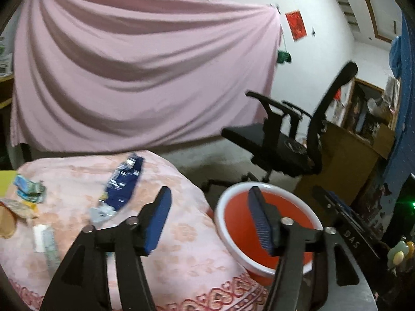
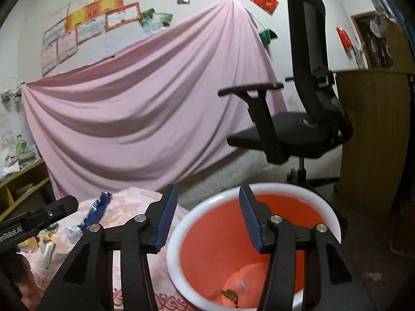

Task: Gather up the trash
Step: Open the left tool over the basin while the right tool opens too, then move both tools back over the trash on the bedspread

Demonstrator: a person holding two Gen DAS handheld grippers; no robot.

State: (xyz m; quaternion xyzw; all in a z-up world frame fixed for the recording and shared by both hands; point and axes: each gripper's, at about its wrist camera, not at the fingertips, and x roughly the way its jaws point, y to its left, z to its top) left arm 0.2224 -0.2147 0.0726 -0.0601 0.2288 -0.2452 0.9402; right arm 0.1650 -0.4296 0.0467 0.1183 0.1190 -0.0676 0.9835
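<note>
A red bin with a white rim (image 1: 220,208) stands just beyond the right edge of a table under a pink flowered cloth (image 1: 181,235). My left gripper (image 1: 210,191) hovers open between table edge and bin, with nothing between its fingers. On the cloth lie a long blue wrapper (image 1: 124,184), a crumpled silver wrapper (image 1: 101,211), a white and grey wrapper (image 1: 48,243) and a small pile of packets (image 1: 28,189). My right gripper (image 2: 208,189) hangs open and empty over the bin's rim (image 2: 176,235). A brownish scrap (image 2: 229,294) lies on the bin's bottom.
A black office chair (image 1: 285,134) stands on the floor behind the bin. A pink sheet (image 1: 129,64) hangs across the back wall. A wooden cabinet (image 2: 373,129) is at the right, and low wooden shelves (image 2: 23,181) at the left.
</note>
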